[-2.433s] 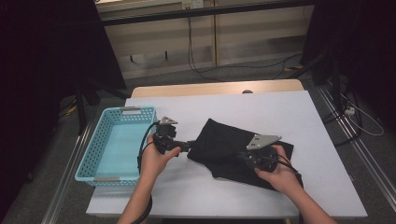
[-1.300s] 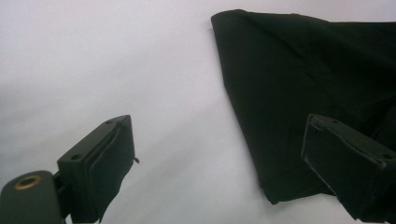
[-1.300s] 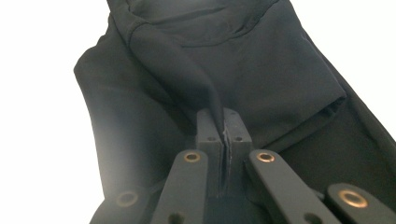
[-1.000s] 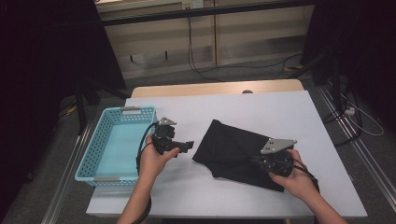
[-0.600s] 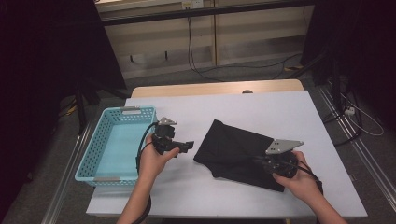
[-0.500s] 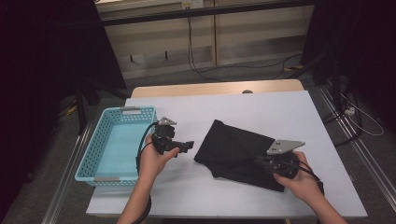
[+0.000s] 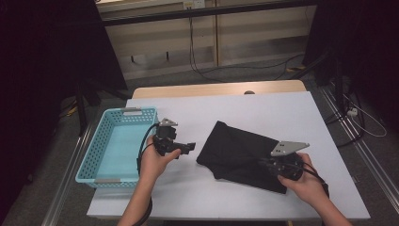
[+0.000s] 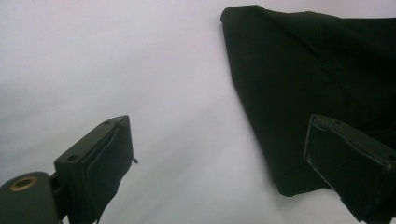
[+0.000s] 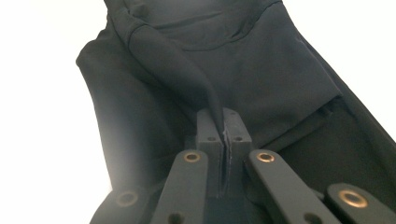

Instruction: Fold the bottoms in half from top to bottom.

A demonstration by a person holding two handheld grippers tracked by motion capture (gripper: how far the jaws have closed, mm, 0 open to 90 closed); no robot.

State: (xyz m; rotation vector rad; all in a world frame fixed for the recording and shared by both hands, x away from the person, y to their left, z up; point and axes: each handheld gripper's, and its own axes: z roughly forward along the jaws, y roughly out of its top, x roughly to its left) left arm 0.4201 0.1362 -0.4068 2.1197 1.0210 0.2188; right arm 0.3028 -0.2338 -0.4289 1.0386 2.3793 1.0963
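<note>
While the black cloth point(image 7: 244, 153) lies crumpled on the white surface point(image 7: 263, 110), right of centre, the right tool point(image 7: 269, 165) sits at its near right part with its jaws pressed together on a raised fold of the fabric; the right gripper view shows that fold point(image 9: 187, 70) drawn up into a narrow ridge that ends pinched between the two black jaws. The grey three-cornered plate point(image 7: 288, 148) rides on top of this tool, and the person's right hand point(image 7: 306, 183) holds it from the near edge of the surface. The left tool point(image 7: 189, 147) hangs just left of the cloth, apart from it, with its jaws spread wide and nothing between them; in the left gripper view the bare surface point(image 8: 140, 70) shows between the two pads, and the cloth's point(image 8: 317, 79) near corner lies beside the right-hand pad. The person's left hand point(image 7: 157, 160) holds this tool just beside the light blue basket point(image 7: 96, 155), which stands on the left side of the surface.
</note>
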